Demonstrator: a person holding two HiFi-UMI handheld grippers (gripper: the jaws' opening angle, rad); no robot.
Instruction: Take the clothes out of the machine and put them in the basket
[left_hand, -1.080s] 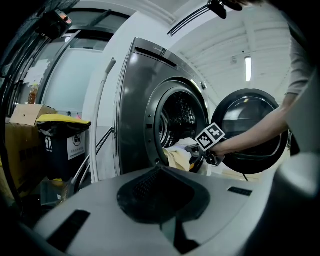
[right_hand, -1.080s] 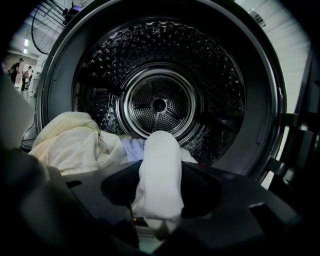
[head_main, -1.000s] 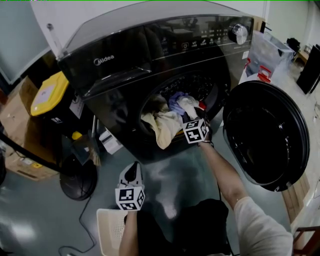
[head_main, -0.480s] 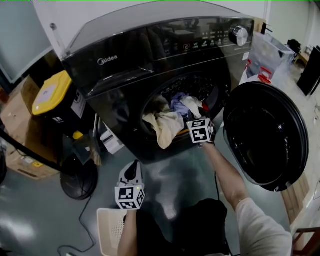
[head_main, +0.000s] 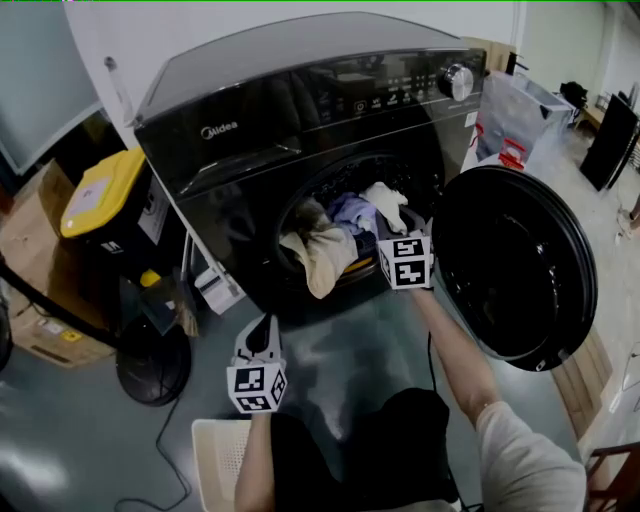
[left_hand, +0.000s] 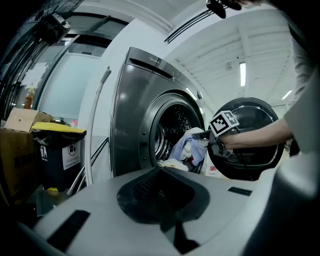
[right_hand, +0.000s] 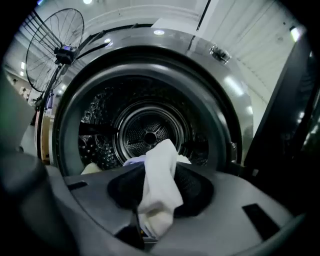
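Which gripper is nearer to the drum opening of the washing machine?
Right. The right gripper is at the drum opening, shut on a white cloth; the left gripper hangs lower, back from the machine, near the basket.

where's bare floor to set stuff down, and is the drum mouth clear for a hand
Bare floor lies between the washing machine, its open door and the basket. Crowded: the drum mouth, with clothes and the right gripper shut on a white cloth; left of the machine, a yellow-lidded bin.

Basket (head_main: 215, 462) half off the bottom edge; control panel (head_main: 392, 98) lettering too small for reading.
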